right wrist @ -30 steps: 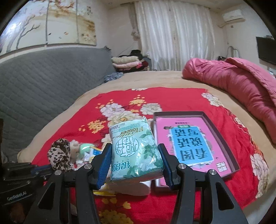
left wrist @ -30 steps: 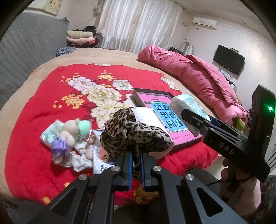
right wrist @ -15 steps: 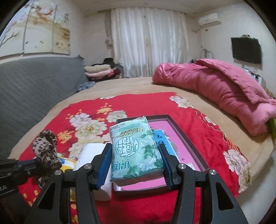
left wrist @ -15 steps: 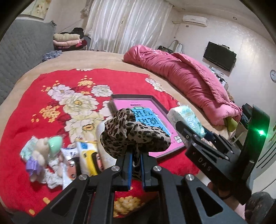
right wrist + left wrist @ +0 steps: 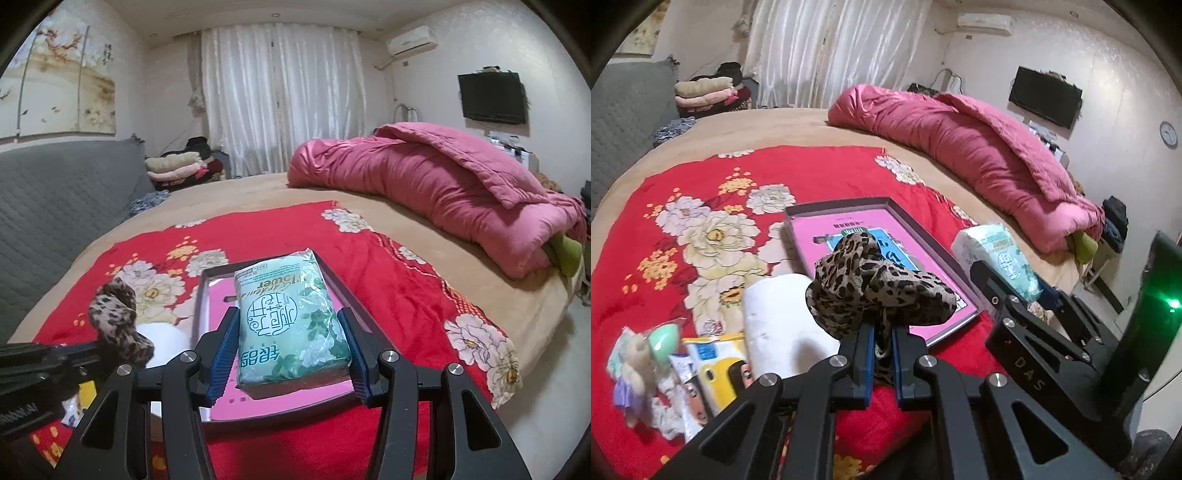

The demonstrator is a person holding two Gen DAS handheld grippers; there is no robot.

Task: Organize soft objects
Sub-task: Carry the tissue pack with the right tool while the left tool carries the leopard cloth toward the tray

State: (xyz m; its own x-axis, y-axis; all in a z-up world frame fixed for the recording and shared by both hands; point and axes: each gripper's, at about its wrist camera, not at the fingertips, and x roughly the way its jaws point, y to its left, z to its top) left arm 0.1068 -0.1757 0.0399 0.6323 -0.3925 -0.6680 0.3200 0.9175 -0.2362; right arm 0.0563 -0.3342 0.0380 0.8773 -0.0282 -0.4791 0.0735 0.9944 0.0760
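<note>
Left wrist view: the leopard-print scrunchie (image 5: 875,291) sits bunched just above the left gripper (image 5: 882,350), whose blue pads are pinched nearly together on a fold of its fabric, so the cloth stands up in front of the fingers. Beyond it, past the fingertips, lies the dark-framed tray (image 5: 923,236) with a pink printed sheet inside, resting on the red floral blanket (image 5: 820,173). Just left of the gripper a white paper roll (image 5: 775,325) lies on the blanket, and further left are a yellow-and-white packet (image 5: 716,365) and a small plush toy (image 5: 639,362) with a mint-green piece. To the right the right gripper (image 5: 1008,295) comes in, carrying the green tissue pack (image 5: 997,254). In the right wrist view that pack (image 5: 291,321) lies lengthwise between the right gripper's (image 5: 291,354) blue pads, which stand partly apart and press on both its sides, holding it above the near part of the tray (image 5: 340,280). The scrunchie (image 5: 118,325) shows to the left of this gripper, at the tip of the left gripper's black fingers (image 5: 55,354). Far ahead and to the right, a rolled pink quilt (image 5: 443,192) lies on the tan bed cover (image 5: 240,195).
</note>
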